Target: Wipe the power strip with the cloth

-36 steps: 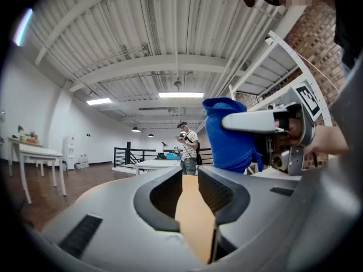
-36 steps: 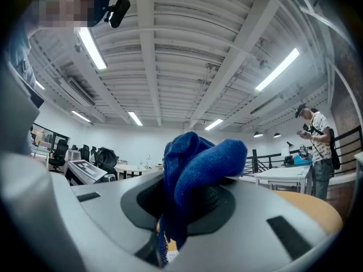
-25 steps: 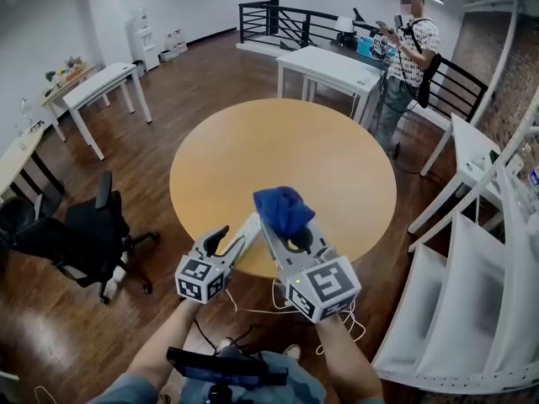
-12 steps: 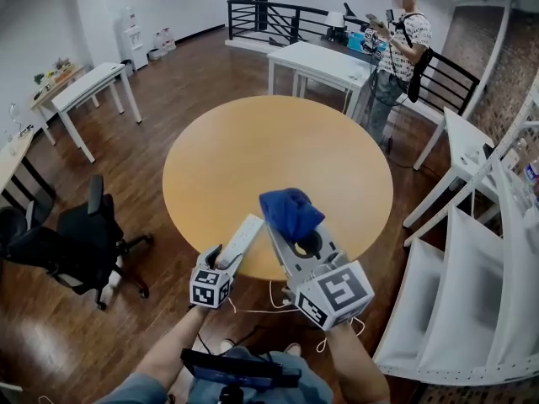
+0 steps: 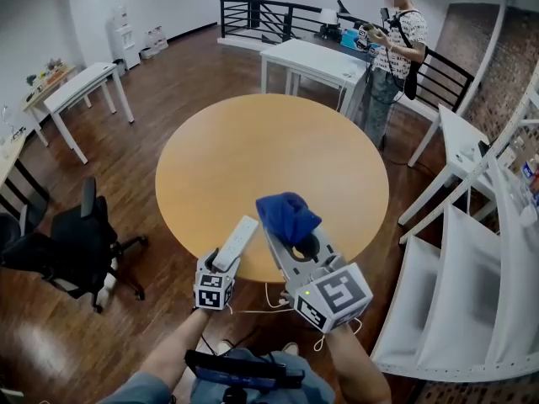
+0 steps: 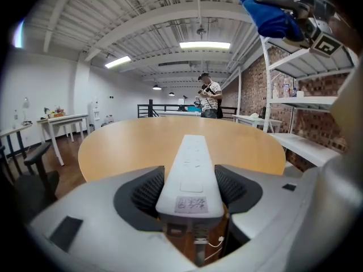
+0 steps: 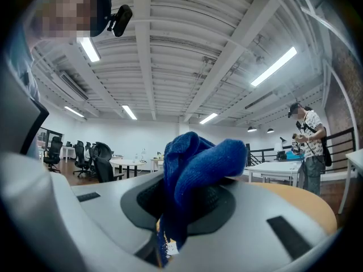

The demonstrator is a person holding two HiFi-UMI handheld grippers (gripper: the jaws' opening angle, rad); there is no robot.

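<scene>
Closest to the person, the left tool (image 5: 220,263) has its jaws opening. The white power strip (image 5: 238,238) lies lengthwise between them, with a sliver of space showing between it and the ribbed pads on either side. The strip's far end reaches over the near edge of the round wooden table (image 5: 269,150), and a thin white cord (image 5: 278,303) loops below it.

Just to the right, the right tool (image 5: 290,236) is clamped on a bunched blue cloth (image 5: 286,213). The cloth bulges up out of the jaws and is held above the table's near edge, just beside the strip but apart from it.

Off to the left a black office chair (image 5: 72,247) stands on the wood floor. Beyond the round table is a white desk (image 5: 313,61), and next to it a person (image 5: 389,53) stands in front of a black railing (image 5: 278,17).
</scene>
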